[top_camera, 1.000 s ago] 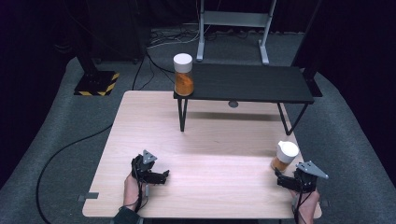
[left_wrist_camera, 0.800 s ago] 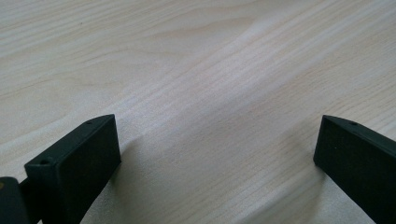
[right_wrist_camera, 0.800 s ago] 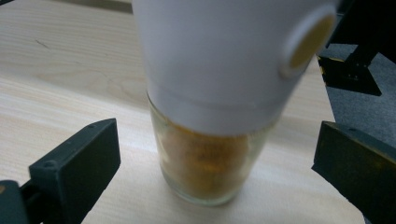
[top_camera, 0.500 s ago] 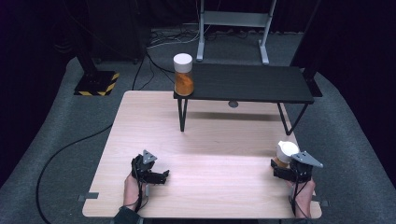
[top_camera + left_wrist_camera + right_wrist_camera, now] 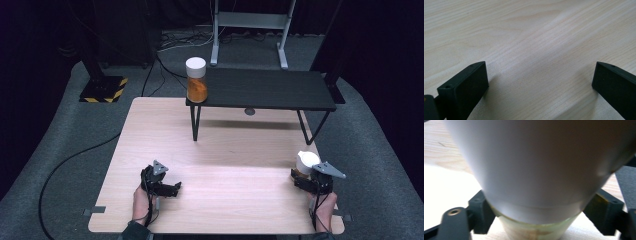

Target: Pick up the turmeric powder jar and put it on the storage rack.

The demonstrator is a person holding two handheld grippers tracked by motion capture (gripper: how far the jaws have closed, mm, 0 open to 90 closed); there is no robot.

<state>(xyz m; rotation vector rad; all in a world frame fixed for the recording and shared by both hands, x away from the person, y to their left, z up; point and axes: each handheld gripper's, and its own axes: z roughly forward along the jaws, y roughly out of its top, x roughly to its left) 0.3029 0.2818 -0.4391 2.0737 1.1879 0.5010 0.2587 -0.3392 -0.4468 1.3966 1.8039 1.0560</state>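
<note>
Closing on the jar [image 5: 306, 163] now: my right gripper [image 5: 306, 181] has just been drawing its jaws in, and the jar stands between them near the tabletop's [image 5: 240, 150] right edge, toward the near right corner. From above, its white lid sits just ahead of my grey plate, upright on the wood. Looking along my right jaws, the lid looms huge and pale, with the glass body below it and a black pad tight on either side, so I call that a grasp on the jar.

My left gripper [image 5: 167, 187] rests low over the near left part of the tabletop, jaws spread wide, bare wood grain between them and nothing held. My left hand [image 5: 141, 201] comes in from the near edge behind it.

Up at the far edge, a black shelf [image 5: 270, 90] stands on thin legs, and a second jar [image 5: 196, 80] with orange contents and a white lid stands upright on the shelf's left end, well apart from both my grippers.
</note>
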